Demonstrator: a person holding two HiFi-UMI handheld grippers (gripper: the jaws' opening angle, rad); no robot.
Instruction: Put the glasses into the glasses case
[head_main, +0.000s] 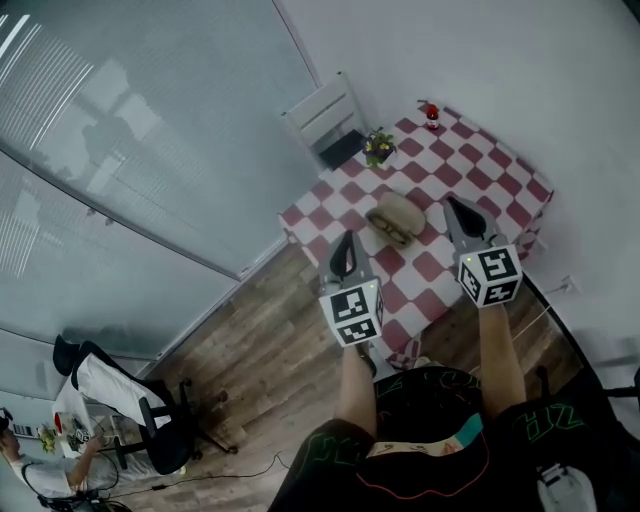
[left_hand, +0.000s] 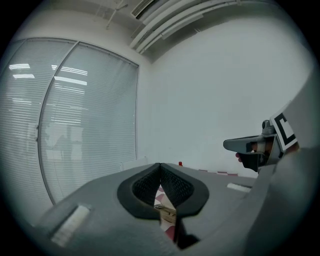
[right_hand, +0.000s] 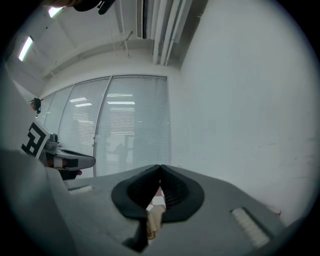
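Note:
A tan glasses case (head_main: 395, 218) lies near the middle of the table with the red-and-white checked cloth (head_main: 470, 160). I cannot make out the glasses as a separate thing in any view. My left gripper (head_main: 347, 238) hovers over the table's near-left edge, just left of the case, with its jaws shut and nothing in them. My right gripper (head_main: 452, 204) hangs to the right of the case, also shut and holding nothing. In the left gripper view, a sliver of the case (left_hand: 165, 211) shows below the closed gripper (left_hand: 160, 165). The right gripper view shows the case (right_hand: 155, 218) under its closed gripper (right_hand: 160, 167).
A white chair (head_main: 325, 118) stands at the table's far-left side. A small flower pot (head_main: 378, 147) and a red object (head_main: 432, 115) sit at the far edge. Glass walls with blinds run on the left. An office chair (head_main: 130, 400) and a seated person are at lower left.

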